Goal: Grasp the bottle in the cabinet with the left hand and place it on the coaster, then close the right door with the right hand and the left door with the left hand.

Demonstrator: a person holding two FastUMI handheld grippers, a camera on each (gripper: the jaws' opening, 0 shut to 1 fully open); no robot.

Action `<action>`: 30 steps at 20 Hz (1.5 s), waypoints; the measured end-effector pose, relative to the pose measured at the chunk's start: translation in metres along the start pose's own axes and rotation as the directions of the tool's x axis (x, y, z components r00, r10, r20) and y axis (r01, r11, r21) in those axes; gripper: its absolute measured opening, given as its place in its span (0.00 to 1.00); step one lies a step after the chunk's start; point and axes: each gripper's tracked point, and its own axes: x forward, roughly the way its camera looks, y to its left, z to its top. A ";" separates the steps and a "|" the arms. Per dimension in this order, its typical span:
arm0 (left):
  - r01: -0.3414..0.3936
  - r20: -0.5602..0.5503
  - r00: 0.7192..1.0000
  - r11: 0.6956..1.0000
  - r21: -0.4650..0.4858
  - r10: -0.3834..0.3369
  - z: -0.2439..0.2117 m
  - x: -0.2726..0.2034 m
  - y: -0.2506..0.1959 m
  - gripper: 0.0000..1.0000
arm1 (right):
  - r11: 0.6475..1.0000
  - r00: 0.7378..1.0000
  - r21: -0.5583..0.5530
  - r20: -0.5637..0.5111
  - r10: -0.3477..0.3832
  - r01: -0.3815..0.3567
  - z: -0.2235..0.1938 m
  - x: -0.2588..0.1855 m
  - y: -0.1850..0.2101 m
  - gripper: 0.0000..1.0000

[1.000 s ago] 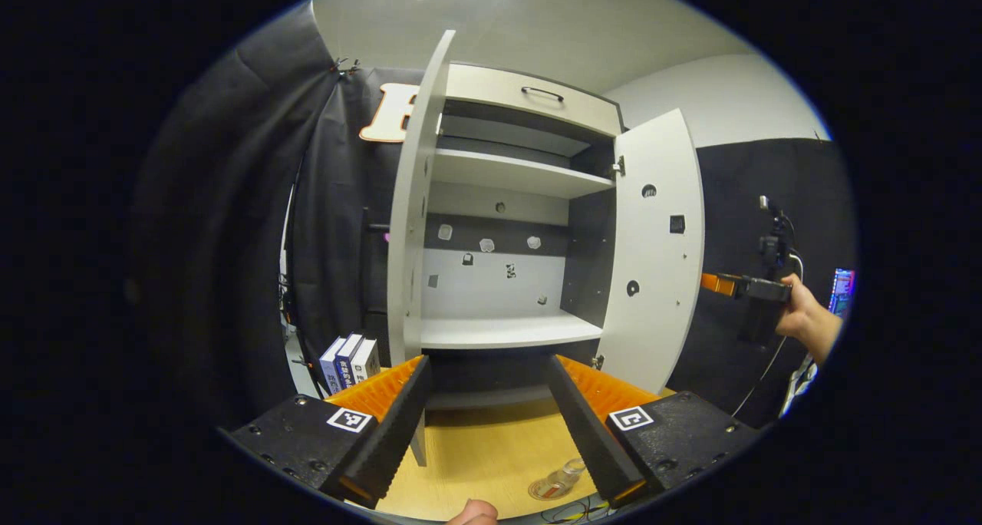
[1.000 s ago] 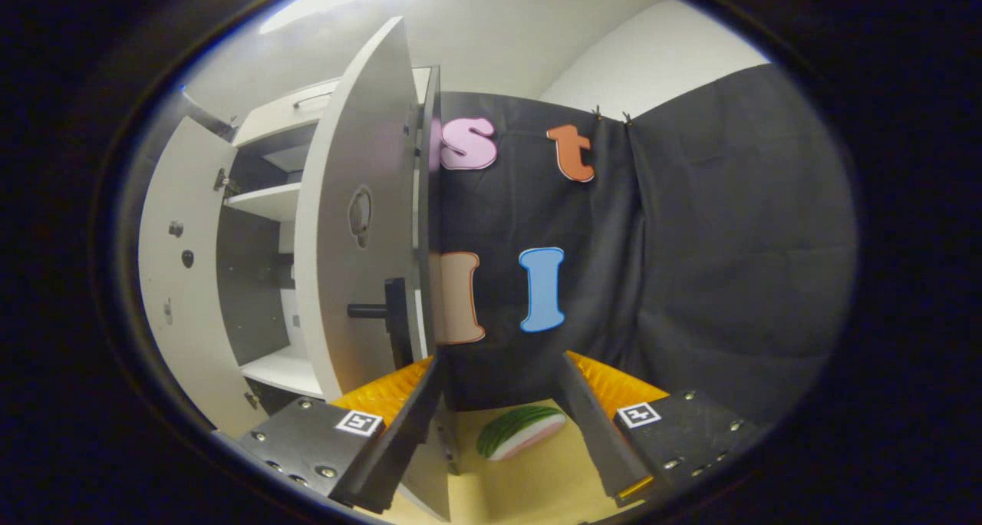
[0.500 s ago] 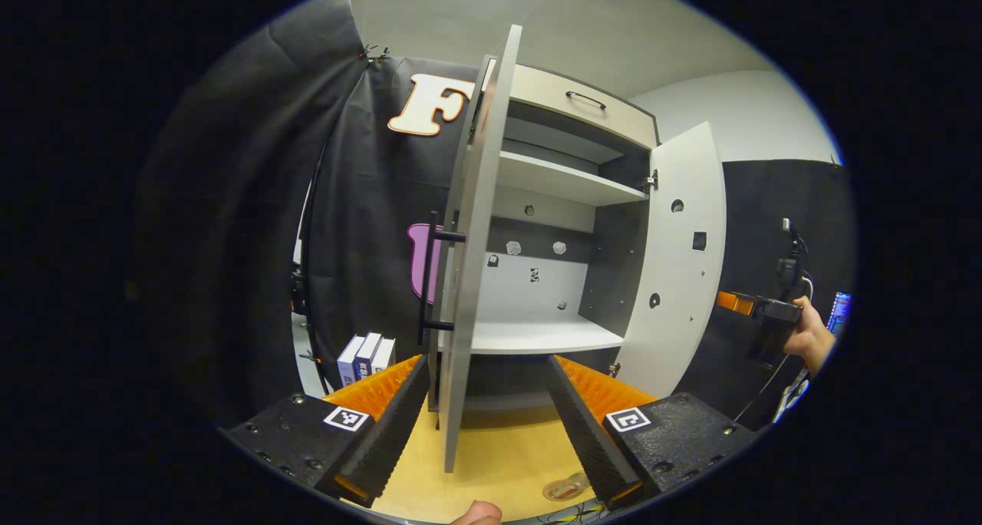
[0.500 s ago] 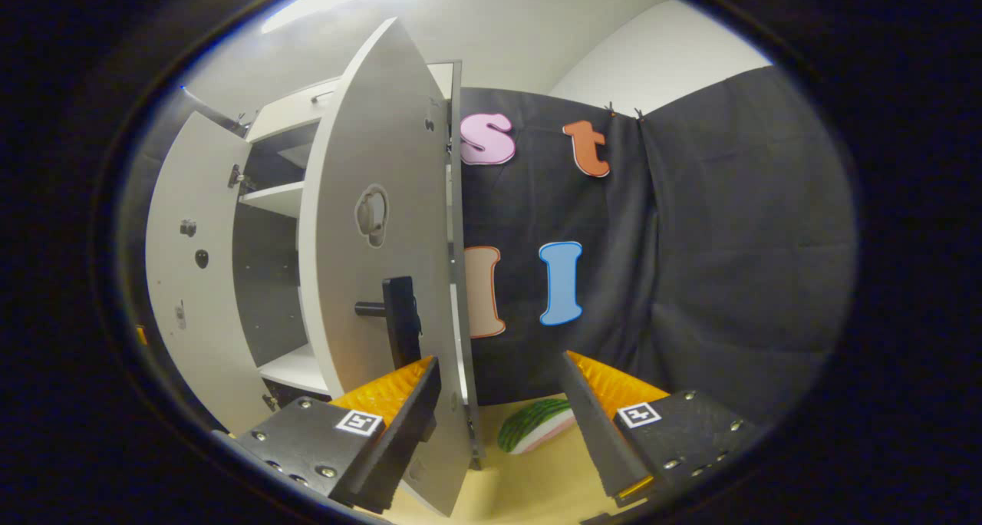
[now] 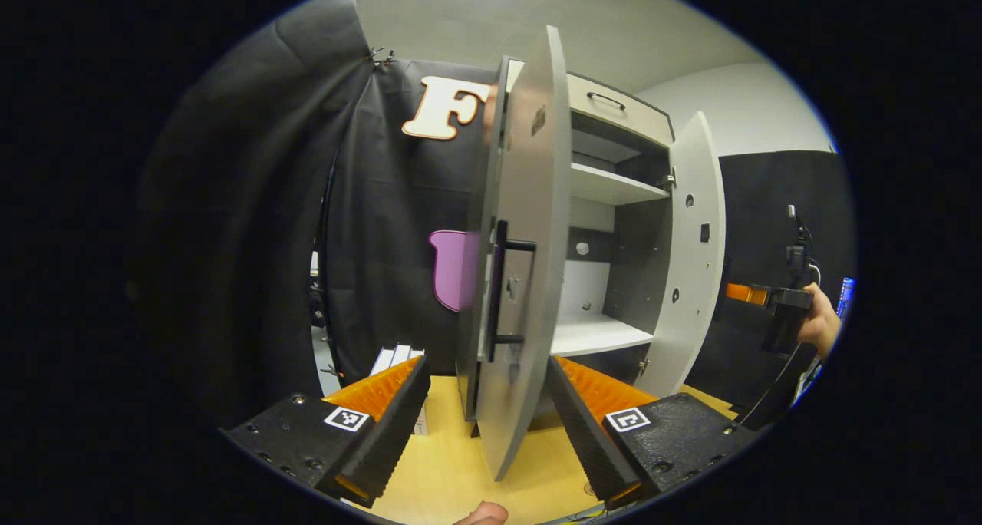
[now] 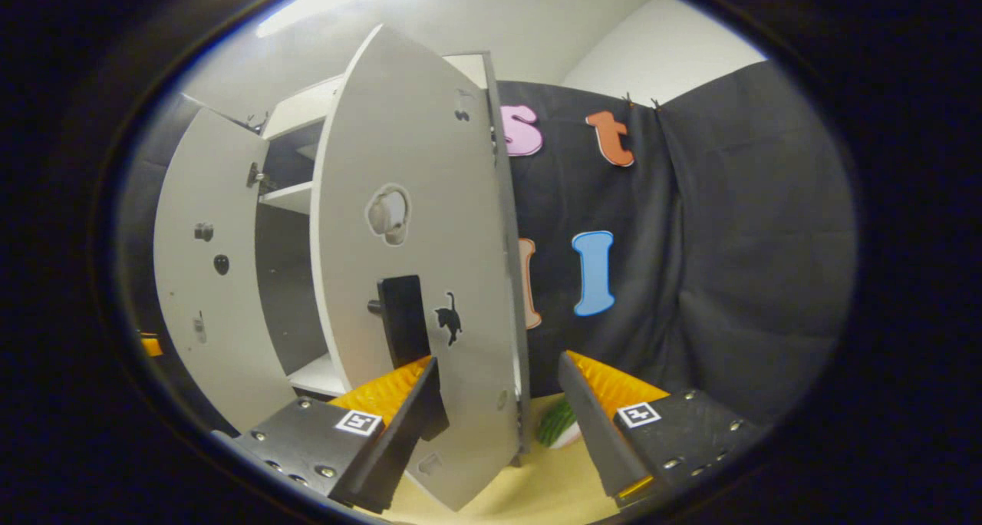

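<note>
Standing on the yellow table (image 5: 453,471) against the black cloth wall, the grey cabinet (image 5: 614,195) is the largest thing here, with both doors ajar and its white shelves bare where they show. In the left gripper view the left door (image 5: 529,264) swings out toward the camera, its outer face turned partly this way, and the lower edge hangs between the left gripper (image 5: 487,425) fingers without either one touching it. That claw is released, jaws spread wide. A black bar handle (image 5: 502,291) runs upright on the door's face. Farther right, the right door (image 5: 694,256) stands open at an angle, inner side showing.

In the right gripper view the right door (image 6: 418,279) fills the middle, outer face toward the camera, with a black handle (image 6: 403,329) sticking out and a small cat sticker (image 6: 448,319) beside it. The right gripper (image 6: 499,425) is likewise released, its fingers set either side of the door's lower edge (contact I cannot tell). Beyond, the left door (image 6: 207,279) shows its inner side.

A hand (image 5: 819,327) holds the right gripper (image 5: 759,295) at the far right of the left gripper view. Some books (image 5: 395,360) stand left of the cabinet, and a watermelon slice (image 6: 558,427) lies on the table. I cannot tell where the bottle and coaster are.
</note>
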 end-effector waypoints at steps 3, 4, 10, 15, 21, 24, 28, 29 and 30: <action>-0.032 0.005 0.999 0.999 -0.011 0.032 0.001 0.004 0.028 0.92 | 0.993 0.997 0.090 0.014 0.078 -0.079 0.002 0.008 0.040 0.97; -0.036 0.006 0.999 0.999 -0.014 0.036 0.001 0.007 0.037 0.92 | 0.994 0.997 0.082 0.029 0.075 -0.077 0.005 0.011 0.045 0.97; -0.031 -0.006 0.999 0.999 -0.014 0.031 -0.001 0.051 0.070 0.96 | 0.996 0.996 0.050 0.052 0.066 -0.068 0.004 -0.006 0.067 0.97; 0.041 -0.031 0.999 0.998 0.051 -0.039 -0.004 0.091 0.063 0.96 | 0.994 0.995 0.080 0.068 0.073 -0.078 -0.001 -0.062 0.081 0.97; 0.008 0.018 1.000 1.000 0.017 -0.008 0.016 0.110 0.052 0.95 | 0.999 0.998 0.038 0.053 0.026 -0.028 -0.005 -0.160 0.069 0.97; 0.000 0.023 1.000 0.999 0.037 -0.001 0.017 0.111 0.044 0.94 | 0.999 0.996 0.047 0.089 0.015 -0.020 -0.001 -0.219 0.070 0.97; -0.034 -0.002 0.999 0.997 0.065 0.034 0.017 0.109 0.038 0.95 | 0.999 0.993 0.040 0.111 -0.039 0.034 -0.002 -0.303 0.066 0.97; -0.056 0.005 0.998 0.995 0.082 0.055 0.018 0.108 0.040 0.95 | 0.998 0.990 0.040 0.127 -0.060 0.055 -0.002 -0.324 0.063 0.97; -0.072 0.017 0.997 0.993 0.098 0.070 0.020 0.106 0.040 0.94 | 0.996 0.986 0.047 0.143 -0.088 0.082 -0.002 -0.344 0.059 0.97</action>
